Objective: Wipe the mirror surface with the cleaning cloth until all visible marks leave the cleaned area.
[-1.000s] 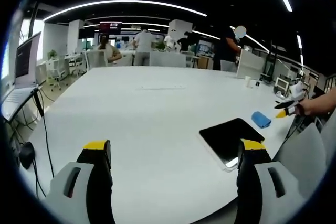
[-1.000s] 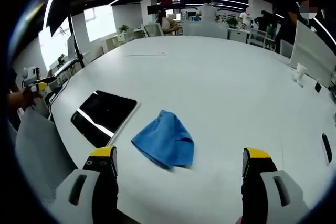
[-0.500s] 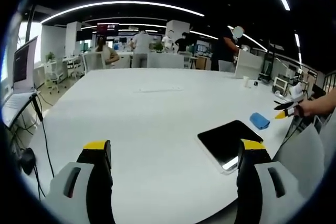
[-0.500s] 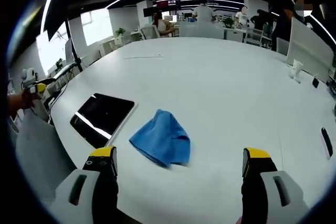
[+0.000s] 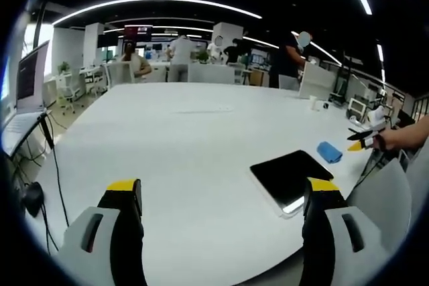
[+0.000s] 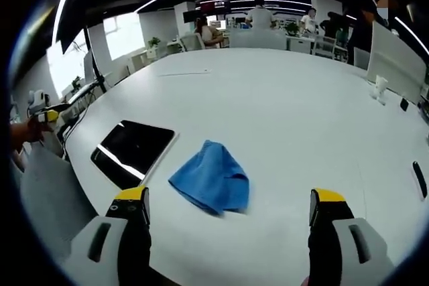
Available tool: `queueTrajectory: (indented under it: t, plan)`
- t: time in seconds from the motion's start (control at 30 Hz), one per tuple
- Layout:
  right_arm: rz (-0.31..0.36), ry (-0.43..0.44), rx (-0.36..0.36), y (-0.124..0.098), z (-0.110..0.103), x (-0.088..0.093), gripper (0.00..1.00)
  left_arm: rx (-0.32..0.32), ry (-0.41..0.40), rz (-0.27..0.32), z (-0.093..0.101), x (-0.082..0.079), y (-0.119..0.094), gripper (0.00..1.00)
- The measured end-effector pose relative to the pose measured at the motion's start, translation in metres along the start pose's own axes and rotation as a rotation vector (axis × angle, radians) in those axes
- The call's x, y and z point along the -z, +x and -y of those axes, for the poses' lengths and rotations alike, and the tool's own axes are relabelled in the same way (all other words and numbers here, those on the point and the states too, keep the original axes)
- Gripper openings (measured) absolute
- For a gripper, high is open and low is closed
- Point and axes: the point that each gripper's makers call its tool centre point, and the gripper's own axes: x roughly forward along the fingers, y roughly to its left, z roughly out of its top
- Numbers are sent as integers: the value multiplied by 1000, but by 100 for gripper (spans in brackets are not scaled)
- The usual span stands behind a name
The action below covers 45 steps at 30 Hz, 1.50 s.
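Note:
A dark rectangular mirror (image 5: 289, 175) lies flat on the white table near its right edge; it also appears as the mirror (image 6: 133, 151) at the left in the right gripper view. A crumpled blue cloth (image 6: 211, 177) lies just right of it, small and far as the cloth (image 5: 329, 151) in the left gripper view. My left gripper (image 5: 223, 200) is open above the table, left of the mirror, holding nothing. My right gripper (image 6: 228, 207) is open just short of the cloth, holding nothing. The other gripper (image 5: 363, 140) shows at the far right, and the other gripper (image 6: 48, 114) at the far left.
The white table (image 5: 188, 138) is large and mostly bare. A laptop on a stand (image 5: 27, 98) sits at the left with cables hanging. A white cup (image 6: 381, 88) and a dark flat item (image 6: 419, 179) lie at the right. People stand at desks far behind.
Both views shift only slightly with the hands. The mirror and the cloth lie where they were, and both grippers stay open.

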Motion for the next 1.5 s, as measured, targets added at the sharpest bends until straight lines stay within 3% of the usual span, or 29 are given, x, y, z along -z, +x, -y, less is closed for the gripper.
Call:
queueTrajectory:
  t: [0.5, 0.67, 0.87, 0.97, 1.2, 1.37, 1.5]
  plan:
    - [4, 22, -6, -7, -8, 1, 98, -13, -5, 1, -4, 2, -6, 99]
    - [-5, 12, -8, -7, -8, 4, 98, -24, -4, 53, -4, -11, -11, 99]
    - [4, 15, -8, -4, -5, -1, 98, -22, 1, 42, -4, -12, -17, 99]
    - [39, 61, -12, -5, -6, -11, 98, -31, -4, 31, -7, -10, -19, 99]
    - [51, 26, 12, -5, -4, -21, 98, -26, 5, 27, -7, -14, -14, 99]
    - [52, 17, 18, -7, -5, -25, 98, -4, 39, -13, -1, -1, -12, 99]
    - [24, -30, 21, -3, -8, -21, 97, -9, 19, -7, -4, 1, -12, 99]
